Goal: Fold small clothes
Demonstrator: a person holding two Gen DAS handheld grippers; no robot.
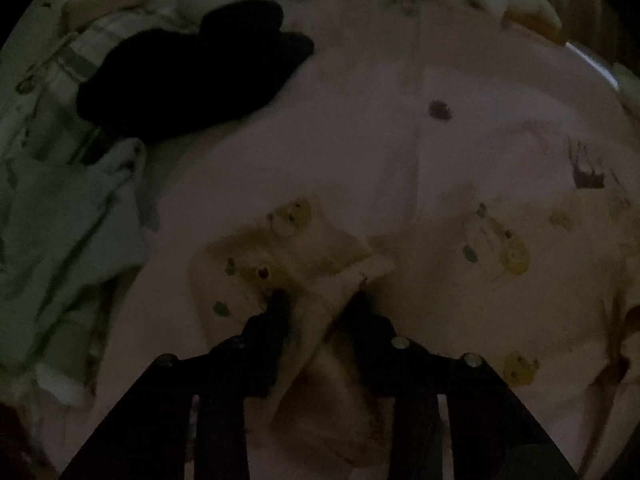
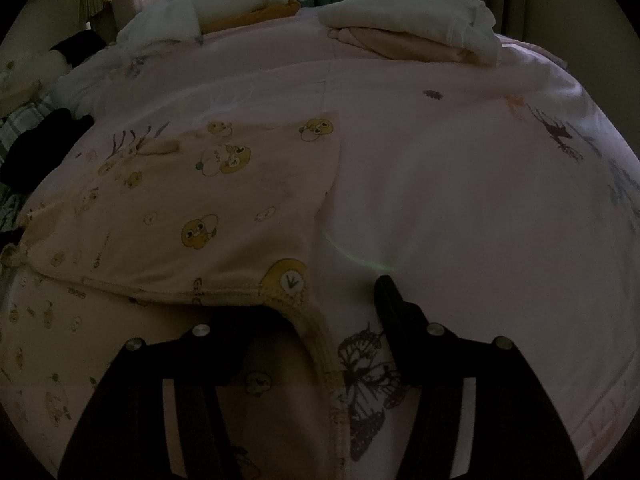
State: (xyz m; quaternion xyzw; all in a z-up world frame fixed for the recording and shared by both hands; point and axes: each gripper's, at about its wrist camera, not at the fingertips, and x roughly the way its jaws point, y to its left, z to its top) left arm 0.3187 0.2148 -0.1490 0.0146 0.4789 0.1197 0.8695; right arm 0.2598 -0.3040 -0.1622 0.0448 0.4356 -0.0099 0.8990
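Observation:
A small cream garment with yellow cartoon prints (image 2: 224, 216) lies on a pink bedcover (image 2: 460, 200). In the left wrist view my left gripper (image 1: 320, 300) is shut on a bunched fold of this garment (image 1: 304, 264), which drapes down between the fingers. The rest of it spreads to the right (image 1: 500, 272). In the right wrist view my right gripper (image 2: 332, 292) is open. Its left finger is hidden under the garment's hemmed edge (image 2: 304, 312) and its right finger (image 2: 390, 296) rests on the bedcover.
A black garment (image 1: 192, 68), a plaid cloth (image 1: 80, 56) and a pale green garment (image 1: 68, 224) lie to the left. Folded white and peach clothes (image 2: 412, 24) and a white and orange pile (image 2: 240, 4) sit at the bed's far edge, with curtains behind.

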